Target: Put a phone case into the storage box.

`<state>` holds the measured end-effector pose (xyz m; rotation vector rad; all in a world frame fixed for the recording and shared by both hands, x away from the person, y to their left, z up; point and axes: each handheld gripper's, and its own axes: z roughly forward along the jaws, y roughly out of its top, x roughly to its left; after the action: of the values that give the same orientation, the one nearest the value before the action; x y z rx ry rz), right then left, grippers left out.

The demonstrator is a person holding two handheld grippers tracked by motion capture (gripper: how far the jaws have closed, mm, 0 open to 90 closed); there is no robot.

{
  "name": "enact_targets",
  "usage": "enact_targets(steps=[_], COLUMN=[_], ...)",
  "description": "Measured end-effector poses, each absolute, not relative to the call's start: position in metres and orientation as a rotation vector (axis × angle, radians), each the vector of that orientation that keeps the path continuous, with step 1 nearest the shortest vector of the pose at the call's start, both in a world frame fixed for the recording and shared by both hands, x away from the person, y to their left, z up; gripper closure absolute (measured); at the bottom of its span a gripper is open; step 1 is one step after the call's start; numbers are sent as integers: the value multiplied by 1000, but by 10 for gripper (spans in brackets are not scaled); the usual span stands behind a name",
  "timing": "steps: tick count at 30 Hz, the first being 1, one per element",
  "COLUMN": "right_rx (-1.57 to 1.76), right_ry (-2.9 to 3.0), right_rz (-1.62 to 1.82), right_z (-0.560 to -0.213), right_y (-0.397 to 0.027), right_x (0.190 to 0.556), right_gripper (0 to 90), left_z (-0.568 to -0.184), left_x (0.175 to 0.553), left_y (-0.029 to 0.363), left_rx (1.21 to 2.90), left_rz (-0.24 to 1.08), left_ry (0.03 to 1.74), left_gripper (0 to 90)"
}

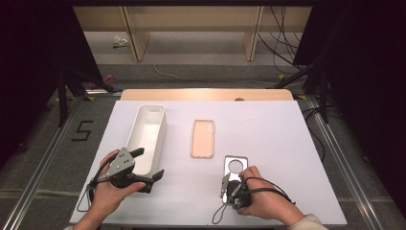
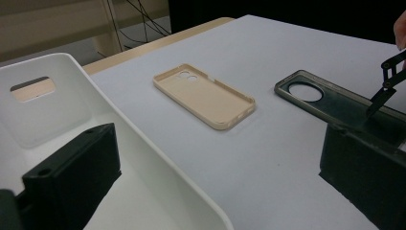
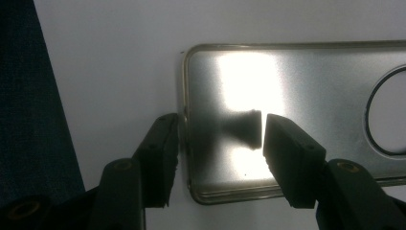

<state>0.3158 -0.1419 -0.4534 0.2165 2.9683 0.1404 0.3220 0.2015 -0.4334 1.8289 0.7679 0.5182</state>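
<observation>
1. I judge the step in hand to be the pickup of the grey phone case [image 1: 235,168]. It lies flat on the white surface [image 1: 268,129], just right of the beige phone case [image 1: 203,138], which I take as my landmark.
2. My right tongs [image 3: 220,139] are spread and straddle the near short edge of the grey case: one jaw stands outside the rim, the other over its shiny inner face. The pads do not press on it yet.
3. My left tongs [image 1: 149,167] are spread too and hold nothing. They sit at the near end of the white bin [image 1: 146,136], which lies left of the beige case; one jaw is inside the bin, the other outside its wall.
4. The next move, as I see it, calls for lowering the right tongs so the rim wall sits well between the pads, then closing squarely. The rim is thin and the face glossy, so a shallow bite could slip.
5. Room: the surface is bare right of the grey case and beyond both cases. The near edge of the surface is close behind my right hand [image 1: 265,196], so I would lift up and away from it.
</observation>
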Motion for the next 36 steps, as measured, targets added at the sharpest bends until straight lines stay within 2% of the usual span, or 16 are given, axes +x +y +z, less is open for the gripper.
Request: enact_targets(steps=[3,11,36], right_rx=[212,177,93], right_ry=[2978,3002,3029], right_rz=[141,118,42], right_z=[-453,-454,-453], right_y=[-142,-138,-128], right_x=[316,312,307], right_gripper=[500,642,819], left_z=[-433,-434,-434], left_x=[322,322,321], left_y=[201,200,198], left_rx=[1831,1836,1840], left_rz=[517,513,509], left_ry=[765,761,746], left_gripper=[0,0,0])
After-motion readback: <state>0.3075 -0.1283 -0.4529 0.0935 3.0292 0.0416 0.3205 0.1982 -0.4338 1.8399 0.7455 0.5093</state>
